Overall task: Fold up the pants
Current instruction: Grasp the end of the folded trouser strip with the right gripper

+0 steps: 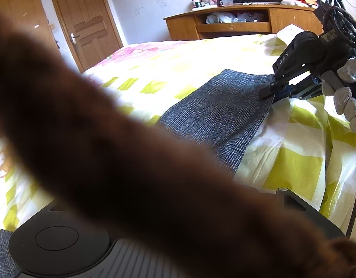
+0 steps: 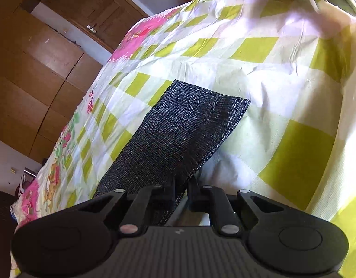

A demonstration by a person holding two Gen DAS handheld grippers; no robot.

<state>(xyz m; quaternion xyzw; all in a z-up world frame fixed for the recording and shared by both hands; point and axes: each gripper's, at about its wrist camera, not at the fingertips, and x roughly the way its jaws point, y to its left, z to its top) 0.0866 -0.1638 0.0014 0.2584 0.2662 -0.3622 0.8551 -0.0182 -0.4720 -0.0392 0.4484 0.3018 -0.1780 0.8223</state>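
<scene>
On the green-and-white checked bedspread (image 2: 259, 48) the dark grey woven pants (image 2: 168, 139) run lengthwise away from the right gripper (image 2: 180, 199), whose jaws pinch their near edge, while the left gripper's grip, behind a blurred brown sleeve (image 1: 108, 150), cannot be told.

Checked bedspread (image 2: 259, 74), wooden door (image 1: 85, 20), TV cabinet (image 1: 235, 23).

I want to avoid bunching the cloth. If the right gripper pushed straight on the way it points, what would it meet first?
The right gripper already has the grey pants between its fingers, so it would push into that fabric first, with the checked bedcover beyond. Depth past the pants is unclear.
</scene>
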